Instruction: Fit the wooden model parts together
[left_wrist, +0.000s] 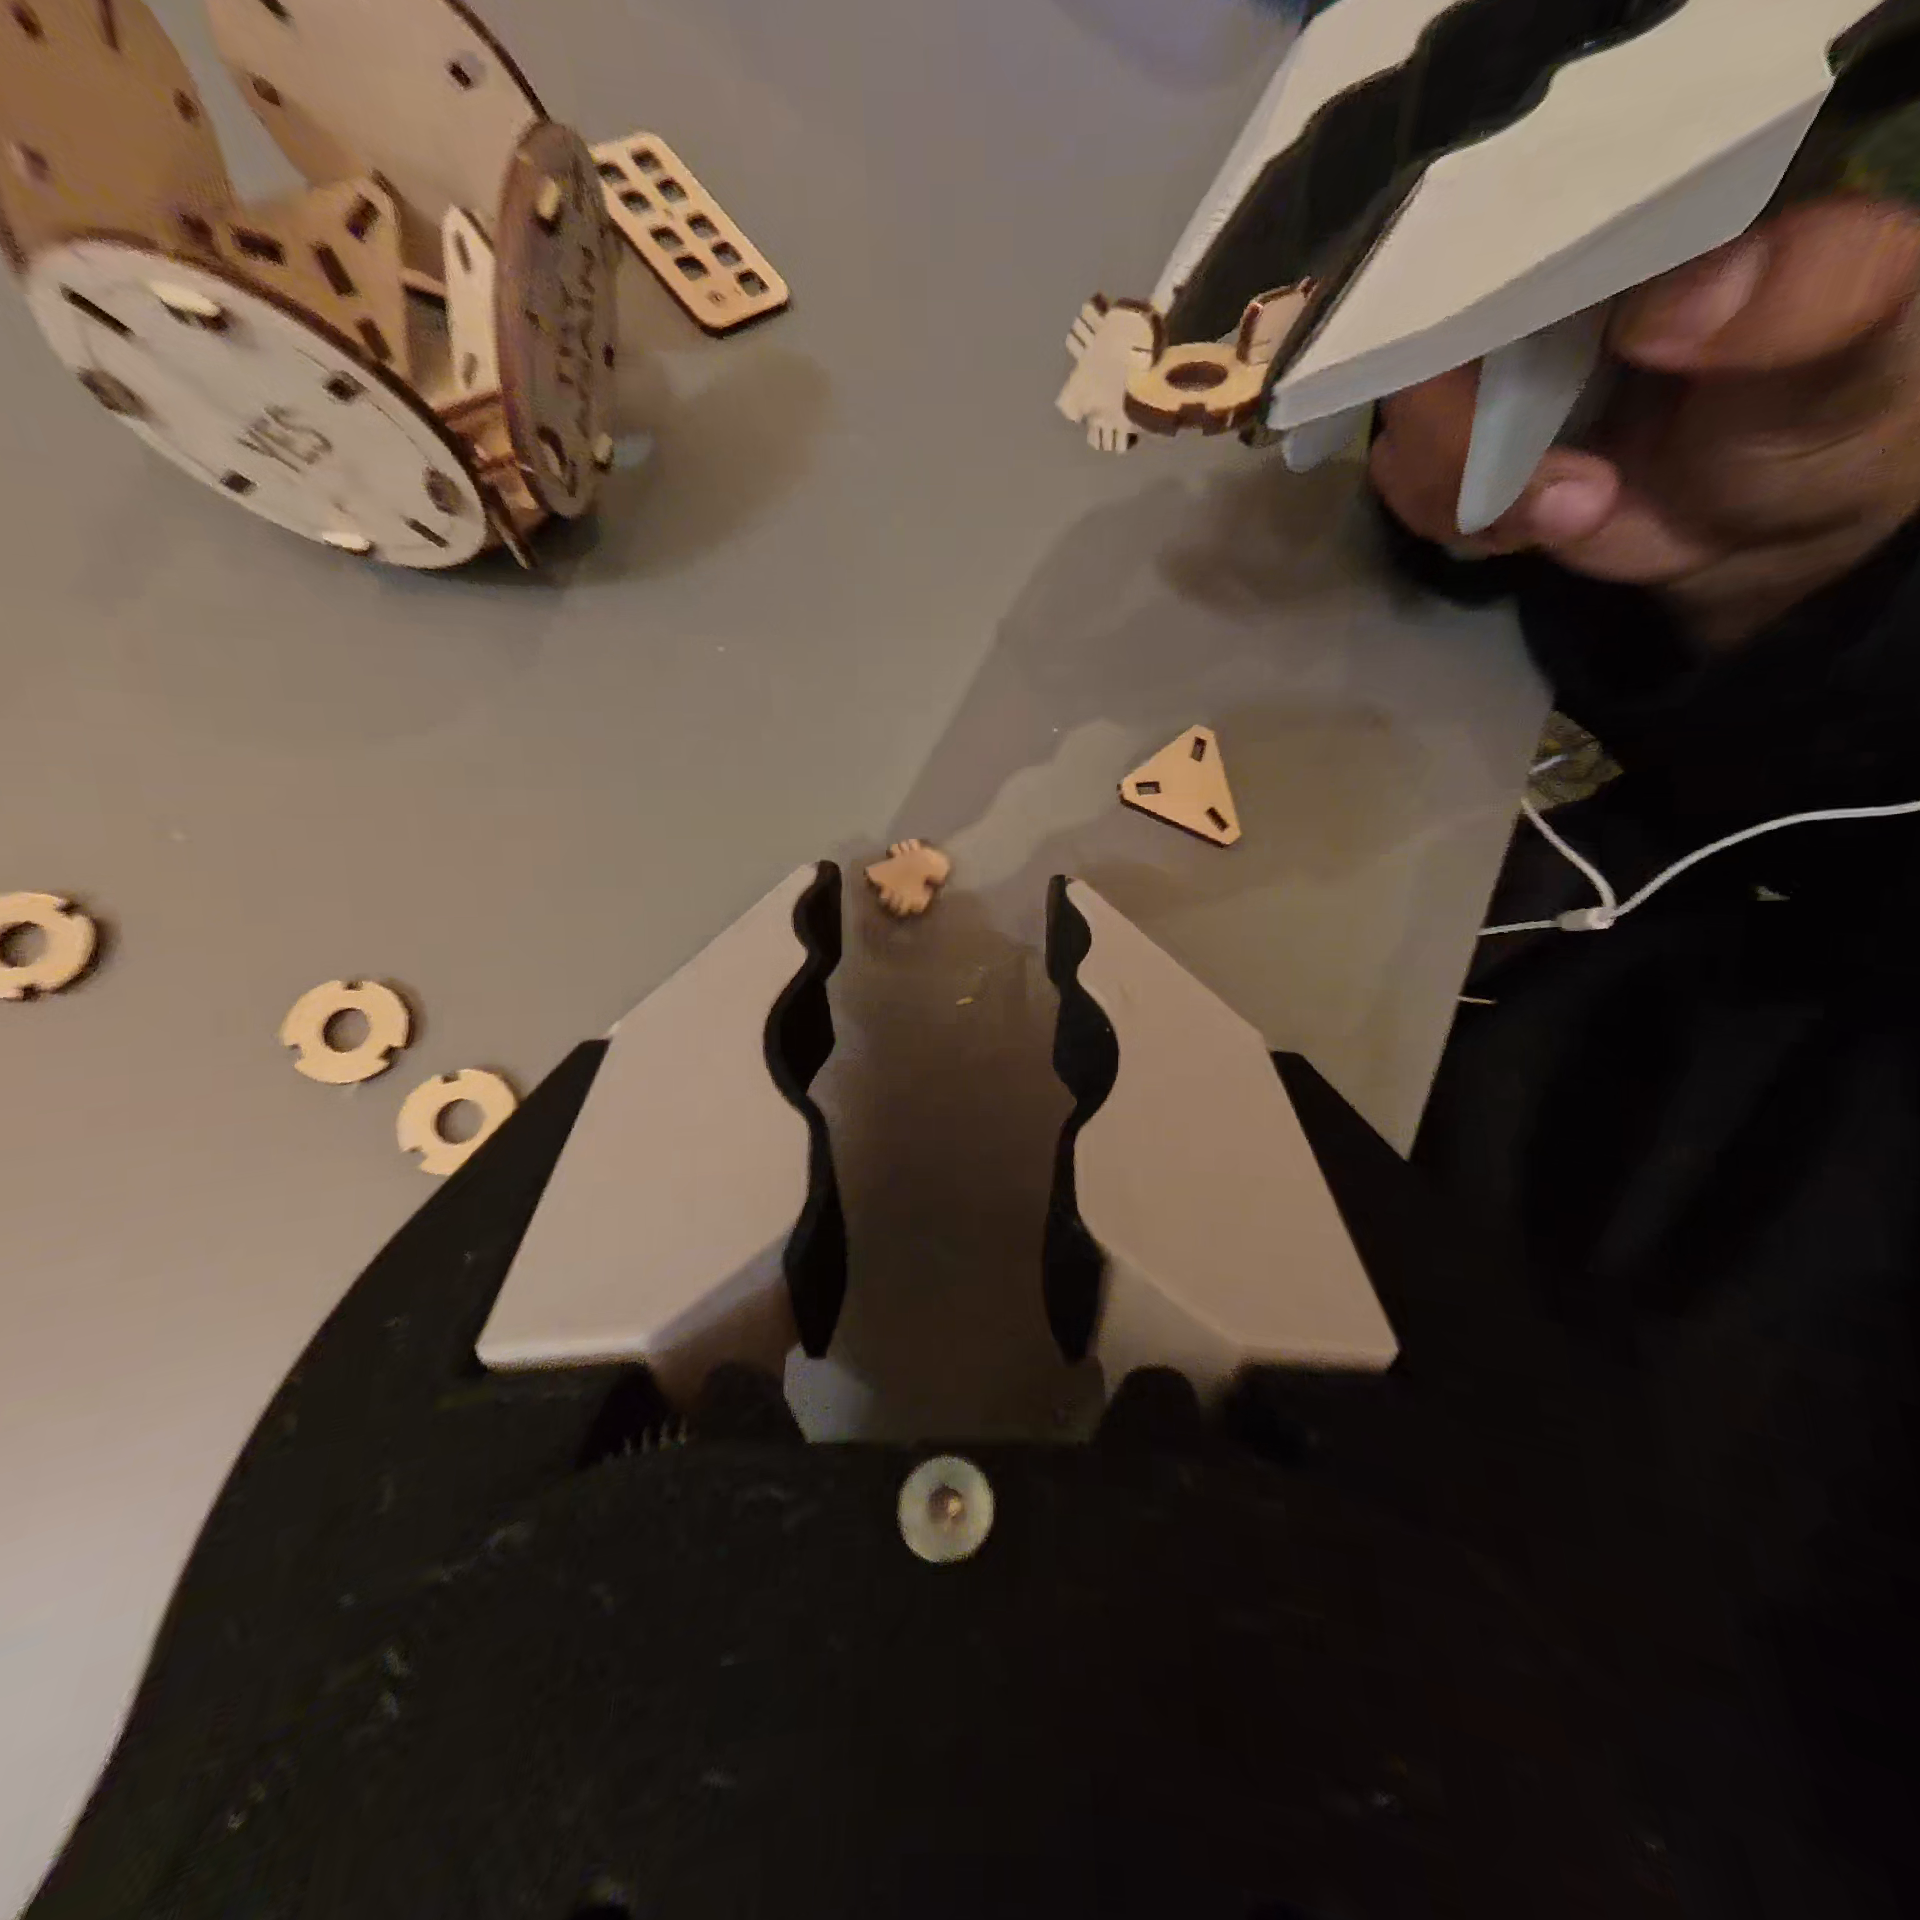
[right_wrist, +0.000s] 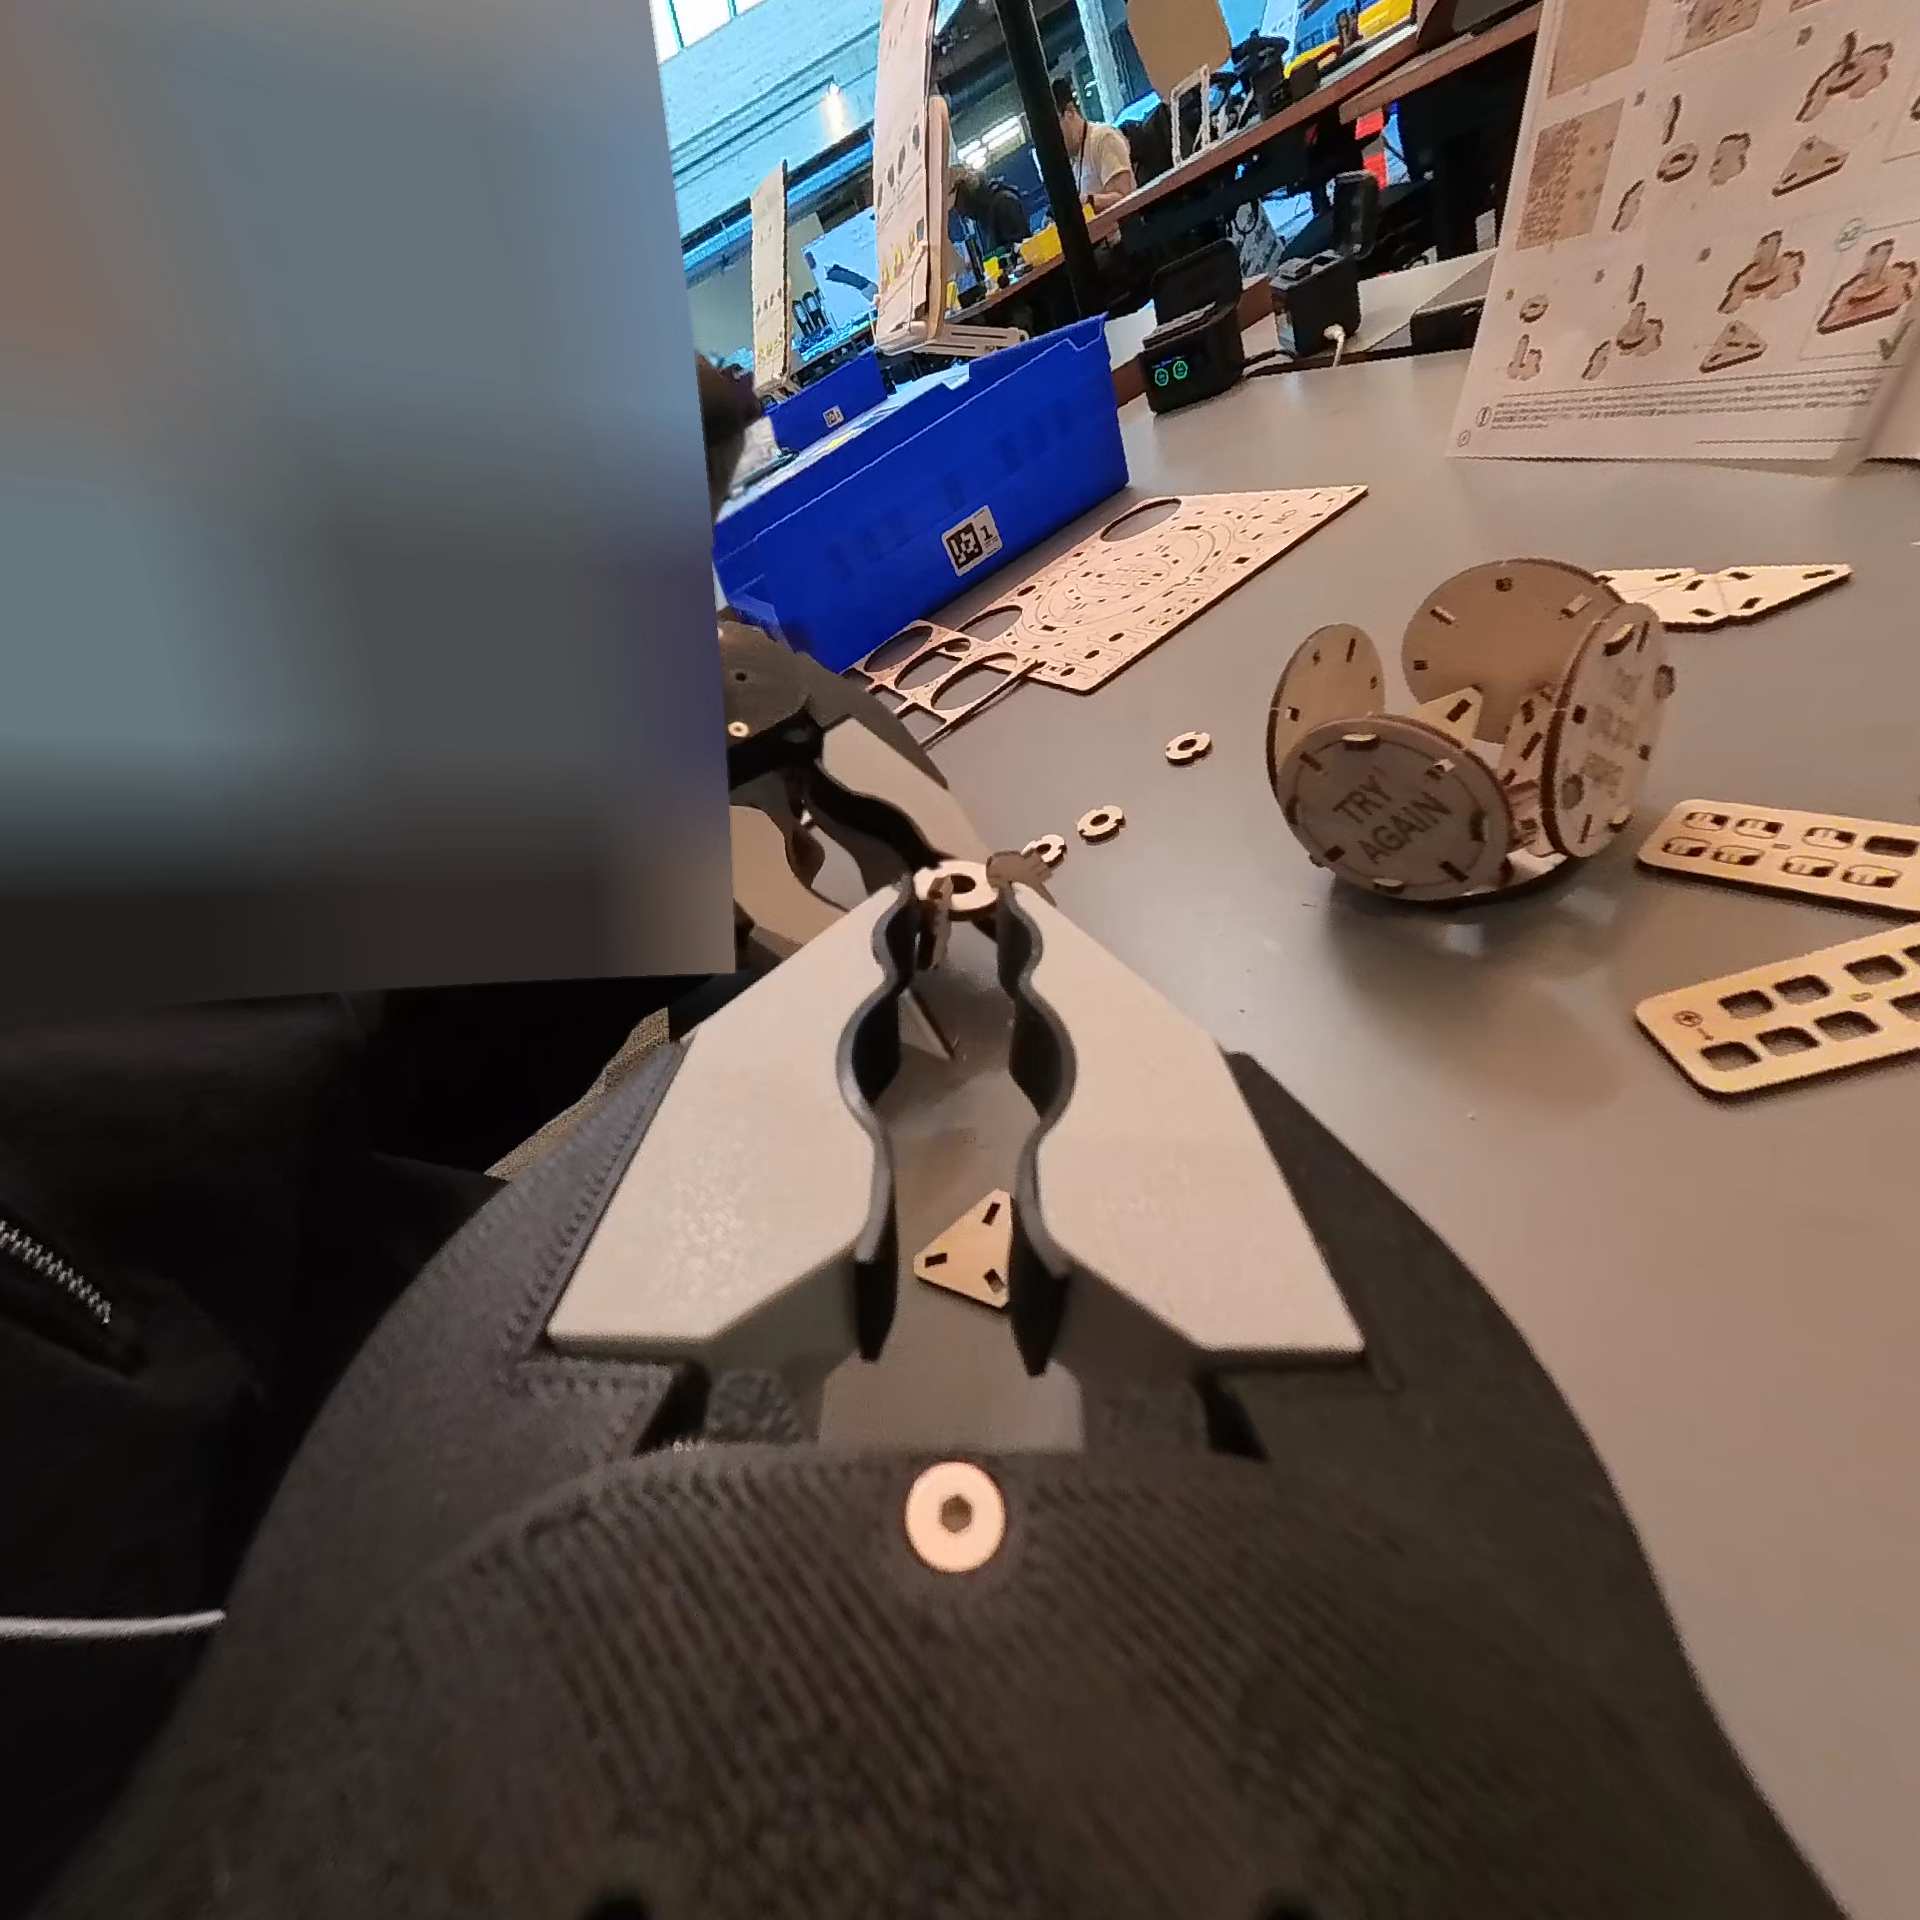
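My left gripper (left_wrist: 945, 888) is open and empty, low over the grey table (left_wrist: 520, 727). A small toothed wooden clip (left_wrist: 906, 876) lies on the table just past the tip of its left finger, clear of both pads. My right gripper (right_wrist: 958, 902) is shut on a small wooden assembly: a notched ring (right_wrist: 962, 885) with toothed clips slotted into it. It also shows in the left wrist view (left_wrist: 1195, 382) at the upper right, held above the table, with a person's hand (left_wrist: 1704, 416) behind it. A wooden triangle plate (left_wrist: 1184, 787) lies to the right of my left gripper, and it shows below my right fingers (right_wrist: 971, 1252).
A half-built wooden model of round discs (left_wrist: 312, 343) stands at the upper left. Loose notched rings (left_wrist: 343, 1031) lie at the left. Slotted wooden strips (left_wrist: 691, 234) (right_wrist: 1787, 1013), cut-out sheets (right_wrist: 1101, 603), a blue bin (right_wrist: 935, 488) and an instruction sheet (right_wrist: 1704, 229) lie farther off. A white cable (left_wrist: 1662, 873) hangs off the right edge. From the left gripper's tips to the wooden triangle plate (left_wrist: 1184, 787) is close to 5 cm. It turns up in the right wrist view (right_wrist: 967, 1237) as well.
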